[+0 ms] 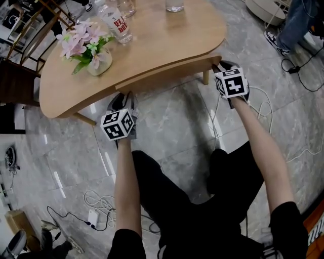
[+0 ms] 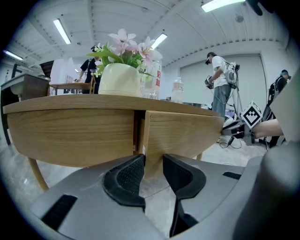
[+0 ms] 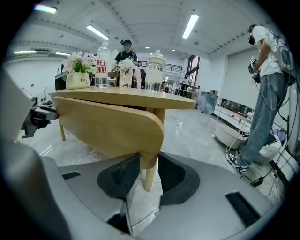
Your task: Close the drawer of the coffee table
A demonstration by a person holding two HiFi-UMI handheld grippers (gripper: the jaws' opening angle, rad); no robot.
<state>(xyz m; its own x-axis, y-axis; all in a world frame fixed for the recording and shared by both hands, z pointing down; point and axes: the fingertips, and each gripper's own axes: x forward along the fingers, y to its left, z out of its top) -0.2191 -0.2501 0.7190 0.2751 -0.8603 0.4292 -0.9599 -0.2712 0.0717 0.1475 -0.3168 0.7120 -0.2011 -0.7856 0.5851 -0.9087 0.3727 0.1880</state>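
Note:
The wooden coffee table (image 1: 152, 55) has its drawer front (image 1: 167, 72) standing a little proud of the top's near edge. My left gripper (image 1: 121, 101) is at the drawer's left end and my right gripper (image 1: 223, 67) at its right end. In the left gripper view the jaws (image 2: 153, 171) are shut on the lower left corner of the drawer front (image 2: 183, 136), and a dark gap separates it from the table's apron (image 2: 70, 136). In the right gripper view the jaws (image 3: 148, 171) are shut on the rounded right end of the drawer front (image 3: 108, 129), with a table leg (image 3: 150, 180) behind.
A vase of pink flowers (image 1: 93, 58), a bottle (image 1: 117, 23) and a glass (image 1: 174, 5) stand on the table. Cables (image 1: 96, 207) trail over the tiled floor near my legs. A dark chair (image 1: 17, 81) is at the left; a person (image 3: 269, 93) stands to the right.

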